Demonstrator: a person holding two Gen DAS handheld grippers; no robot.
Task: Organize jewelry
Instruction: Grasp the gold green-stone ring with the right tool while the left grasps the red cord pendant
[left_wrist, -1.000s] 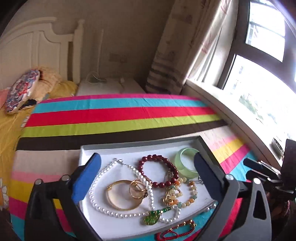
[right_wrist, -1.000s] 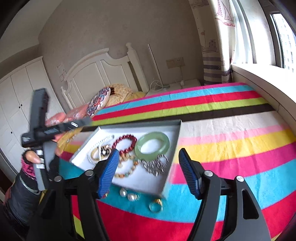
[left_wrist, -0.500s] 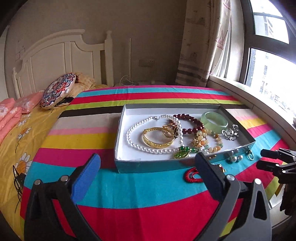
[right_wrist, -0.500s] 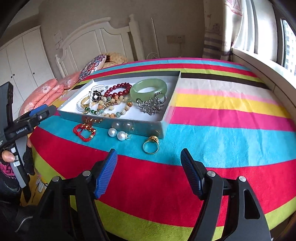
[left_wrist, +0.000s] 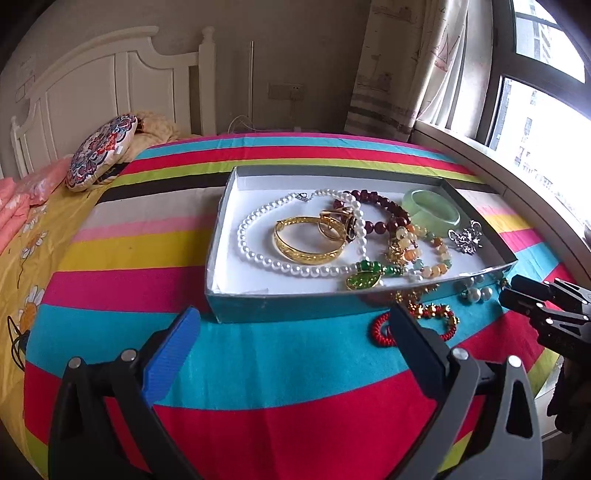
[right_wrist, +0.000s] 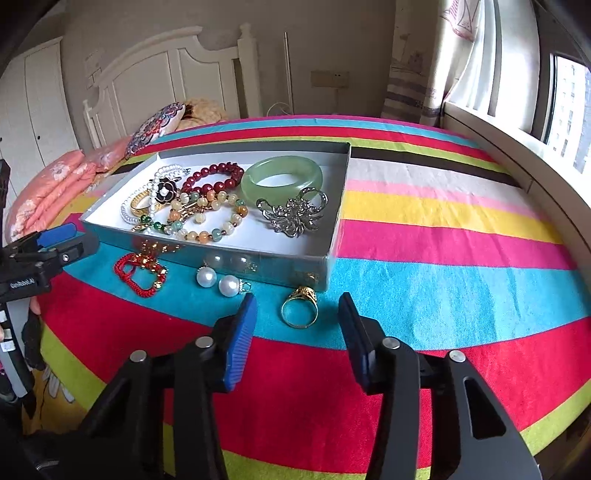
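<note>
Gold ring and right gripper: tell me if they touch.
Apart. The right wrist view shows blanket between the gold ring and both closing fingers of the right gripper.

Both wrist views downward, sharing tray (left_wrist: 258, 306)

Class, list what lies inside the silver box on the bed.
Inside the silver box: green bangle, silver brooch, red bead bracelet, pearl necklace, gold bangle. Overlapping pieces hide anything beneath.

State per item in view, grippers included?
Box: open, no lid.
Gold ring: on the bedspread, outside the box.
Pearl earrings: outside the box.
Red bracelet: outside the box.
Jade bangle: in the box.
Left gripper: open, empty.
Right gripper: closing, nothing gripped.
</note>
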